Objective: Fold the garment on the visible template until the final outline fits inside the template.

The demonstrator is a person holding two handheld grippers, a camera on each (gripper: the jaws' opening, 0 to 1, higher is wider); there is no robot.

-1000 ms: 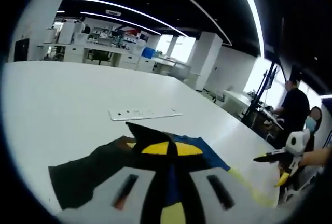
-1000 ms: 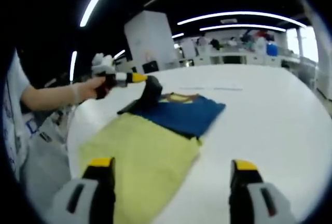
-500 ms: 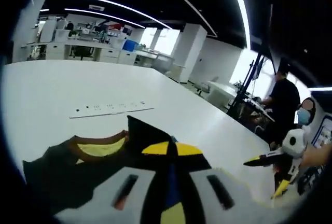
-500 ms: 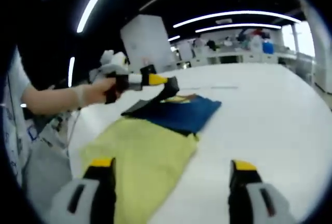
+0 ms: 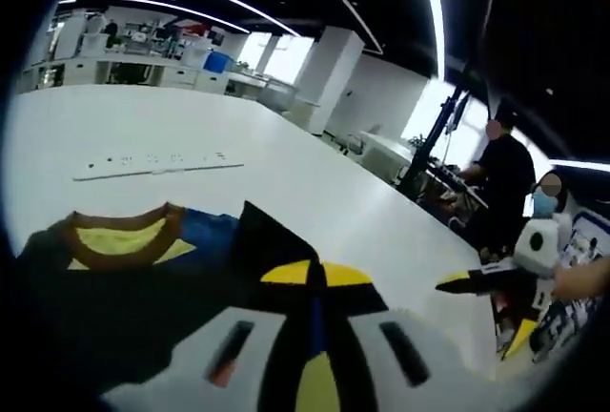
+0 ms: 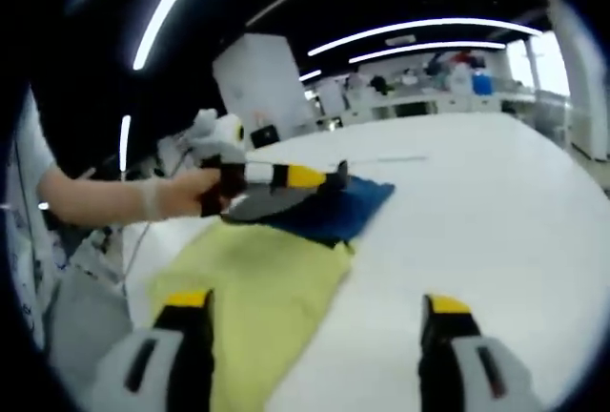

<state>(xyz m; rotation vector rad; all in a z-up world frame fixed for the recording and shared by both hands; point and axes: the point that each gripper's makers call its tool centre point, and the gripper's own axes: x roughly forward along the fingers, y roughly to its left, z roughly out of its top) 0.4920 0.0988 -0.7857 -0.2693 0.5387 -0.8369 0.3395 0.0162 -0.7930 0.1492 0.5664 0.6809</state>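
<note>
The garment [image 5: 114, 278] is dark, with blue panels and a yellow collar trimmed in brown [image 5: 122, 236]. My left gripper [image 5: 315, 275] is shut on a black flap of it that peaks between the yellow fingertips. In the right gripper view a hand holds the left gripper [image 6: 329, 176] low over the blue part of the garment [image 6: 348, 210], dark cloth trailing under it. A flat yellow sheet [image 6: 257, 288] lies nearer, with the blue part at its far end. My right gripper [image 6: 315, 305] hovers open over the yellow sheet's near edge, also seen as the right gripper [image 5: 491, 283].
The white table [image 6: 496, 212] stretches far to the right. A long white strip [image 5: 157, 164] lies beyond the garment. A person in black [image 5: 498, 183] stands past the table edge. Desks and shelving fill the far background.
The left gripper has carried the black flap across and down over the blue part of the garment. The collar now shows in its view. The right gripper stays open in place.
</note>
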